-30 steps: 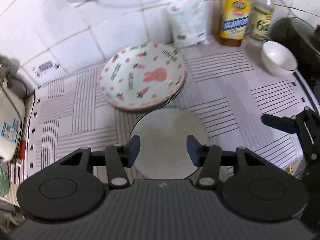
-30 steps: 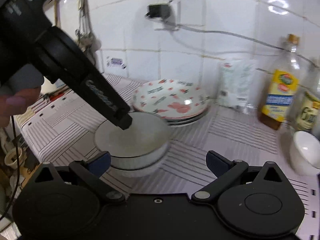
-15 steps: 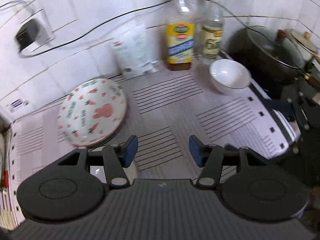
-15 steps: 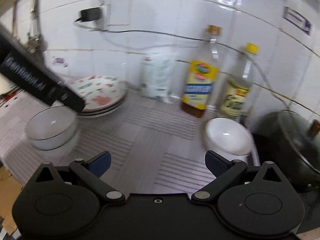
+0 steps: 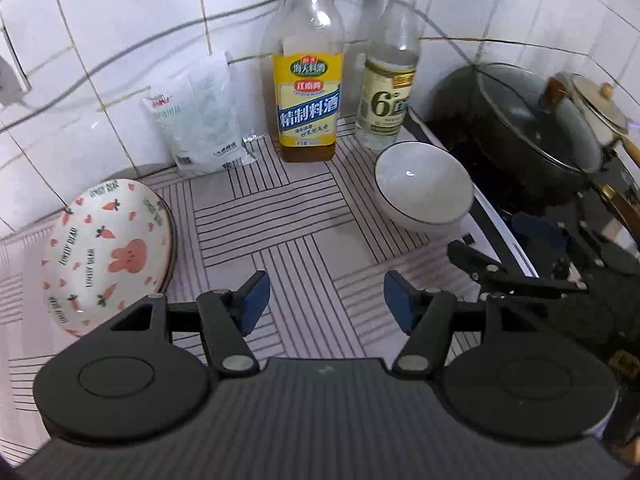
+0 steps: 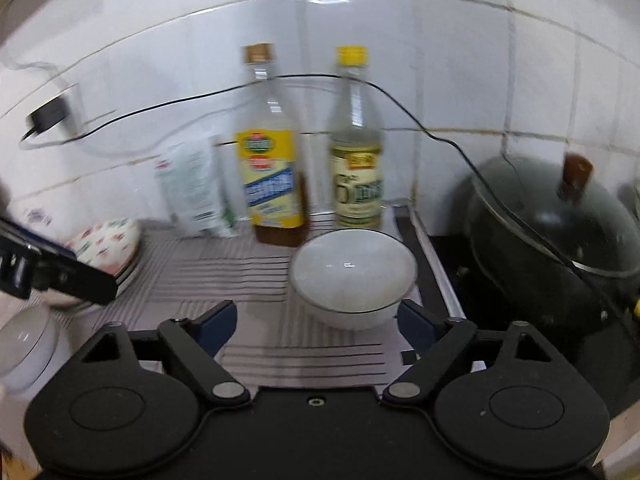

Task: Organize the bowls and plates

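The white bowl [image 6: 352, 276] sits just ahead of the right gripper [image 6: 316, 326], centre frame before the bottles, its empty jaws wide but just closing, while the left gripper [image 5: 324, 296], half-open, empty and just widening, stands farther off.

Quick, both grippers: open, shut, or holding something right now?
Left gripper: open, just been opening, nothing between its fingers.
Right gripper: open, just been closing, white bowl just ahead, not gripped.
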The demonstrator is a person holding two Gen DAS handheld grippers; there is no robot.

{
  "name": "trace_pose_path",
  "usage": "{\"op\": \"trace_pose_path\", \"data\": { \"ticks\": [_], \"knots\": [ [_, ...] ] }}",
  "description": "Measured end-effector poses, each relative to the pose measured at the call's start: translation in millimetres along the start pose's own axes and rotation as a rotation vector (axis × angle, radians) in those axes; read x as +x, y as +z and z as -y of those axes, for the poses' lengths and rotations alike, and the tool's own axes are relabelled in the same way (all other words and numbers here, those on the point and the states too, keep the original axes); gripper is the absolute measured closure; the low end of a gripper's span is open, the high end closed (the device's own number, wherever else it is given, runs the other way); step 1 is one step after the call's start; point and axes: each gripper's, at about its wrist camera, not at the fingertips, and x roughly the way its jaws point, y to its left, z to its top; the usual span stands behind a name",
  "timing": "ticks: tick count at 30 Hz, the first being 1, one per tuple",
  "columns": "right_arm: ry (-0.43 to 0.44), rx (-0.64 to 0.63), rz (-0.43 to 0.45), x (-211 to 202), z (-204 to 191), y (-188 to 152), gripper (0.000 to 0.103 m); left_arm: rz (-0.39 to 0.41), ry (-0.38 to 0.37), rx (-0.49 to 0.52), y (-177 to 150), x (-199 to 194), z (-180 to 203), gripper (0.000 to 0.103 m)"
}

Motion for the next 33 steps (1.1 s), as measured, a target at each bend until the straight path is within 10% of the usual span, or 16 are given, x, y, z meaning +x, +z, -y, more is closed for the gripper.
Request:
{"op": "trace_pose_path", "data": {
  "ticks": [13, 21, 33],
  "knots": [
    [-0.220, 0.069, -0.061, 72.0, 24.7, 13.2, 0.041, -0.009, -0.036, -0.120, 36.0, 89.5, 9.5, 0.042],
    [-0.199, 0.161, -0.123, 100.5, 41.7, 8.3, 0.056, -0.030, -0.057, -0.134, 49.0, 131.5, 15.4, 0.046],
    [-0.246, 0.271, -0.184, 115.7, 47.2, 13.9, 0.080, -0.080, -0.174, -0.185, 50.2, 157.2, 23.2, 0.088]
  ]
}}
